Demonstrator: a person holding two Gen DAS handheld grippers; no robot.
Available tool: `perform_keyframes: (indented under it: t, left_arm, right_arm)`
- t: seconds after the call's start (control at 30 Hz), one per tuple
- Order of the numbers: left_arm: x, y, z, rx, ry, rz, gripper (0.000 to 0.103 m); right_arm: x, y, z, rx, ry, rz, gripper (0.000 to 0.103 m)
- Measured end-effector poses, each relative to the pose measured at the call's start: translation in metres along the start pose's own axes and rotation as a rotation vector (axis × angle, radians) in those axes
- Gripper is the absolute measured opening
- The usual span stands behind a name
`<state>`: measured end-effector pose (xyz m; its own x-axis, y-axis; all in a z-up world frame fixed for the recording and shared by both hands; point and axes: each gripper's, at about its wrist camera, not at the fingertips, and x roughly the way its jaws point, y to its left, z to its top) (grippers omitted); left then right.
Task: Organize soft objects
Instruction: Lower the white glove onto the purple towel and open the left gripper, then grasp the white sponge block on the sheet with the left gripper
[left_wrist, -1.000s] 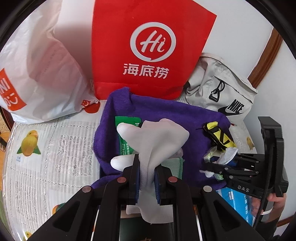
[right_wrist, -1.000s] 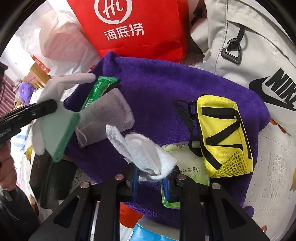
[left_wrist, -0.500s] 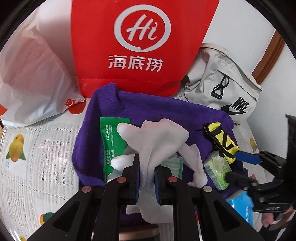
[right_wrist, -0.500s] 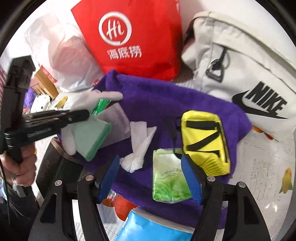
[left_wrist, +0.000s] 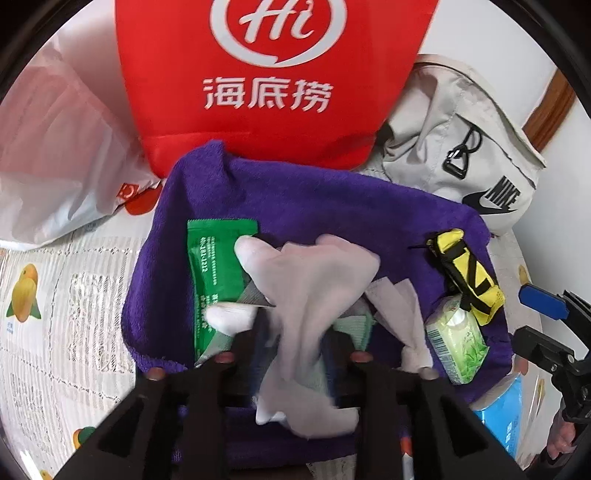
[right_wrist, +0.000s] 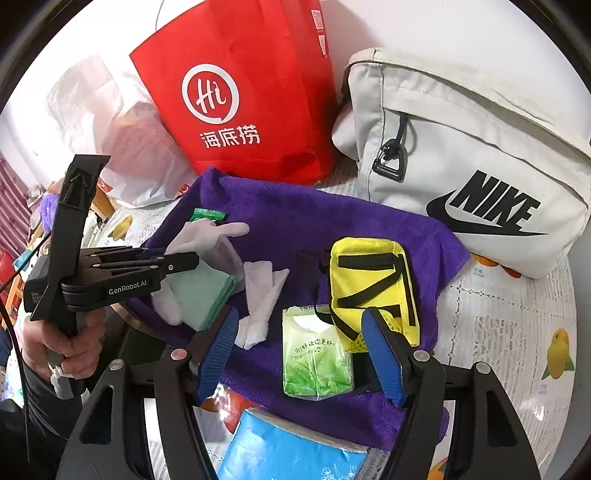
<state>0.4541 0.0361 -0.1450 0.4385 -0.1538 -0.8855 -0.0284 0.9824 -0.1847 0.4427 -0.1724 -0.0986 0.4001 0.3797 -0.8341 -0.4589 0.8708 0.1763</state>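
a white plastic bag (left_wrist: 55, 155), a red bag (left_wrist: 266, 81) and a grey backpack (right_wrist: 472, 155) crowd behind the purple towel (left_wrist: 332, 206). the left gripper (left_wrist: 295, 354) is opening with the white glove (left_wrist: 314, 288) still between its jaws over the towel. the right gripper (right_wrist: 303, 354) gapes empty above a tissue pack (right_wrist: 314, 354), beside the yellow pouch (right_wrist: 369, 280).

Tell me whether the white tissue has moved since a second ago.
Yes. The white tissue dropped from the right hand-held gripper onto the purple towel, left of the yellow pouch.

A fruit-print tablecloth (right_wrist: 509, 317) carries a purple towel (right_wrist: 332, 218), red bag (right_wrist: 251, 92), white Nike bag (right_wrist: 461, 140) and plastic bag (left_wrist: 55, 155).
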Motion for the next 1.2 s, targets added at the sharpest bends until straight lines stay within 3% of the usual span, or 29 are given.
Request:
perform_keyframes:
  t: [0.03,0.1,0.2,0.3,0.63,0.97,1.2]
  left_arm:
    - [-0.002,0.002,0.000,-0.006,-0.012,-0.001,0.038]
    - [-0.006,0.003,-0.001,-0.009,-0.020,0.005,0.054]
    - [-0.016,0.005,-0.004,-0.005,-0.027,0.034,0.060]
    - [-0.028,0.007,-0.009,0.003,-0.034,0.065,0.061]
    - [-0.084,-0.002,-0.035,0.039,-0.101,0.060,0.061]
    - [-0.129,-0.029,-0.093,0.116,-0.138,0.030,0.062]
    - [-0.126,-0.049,-0.139,0.201,-0.103,0.012,0.062]
  right_arm:
    - [0.000,0.001,0.000,-0.006,-0.001,-0.001,0.069]
    - [-0.002,0.003,-0.001,-0.016,-0.003,-0.003,0.069]
    - [-0.004,0.009,0.000,-0.035,-0.009,-0.005,0.069]
    - [-0.010,0.015,-0.001,-0.053,-0.017,-0.014,0.069]
    - [-0.050,0.035,-0.019,-0.059,-0.057,-0.018,0.069]
    - [-0.090,0.056,-0.082,-0.044,-0.081,-0.020,0.069]
    - [-0.108,0.059,-0.133,-0.004,-0.097,-0.027,0.069]
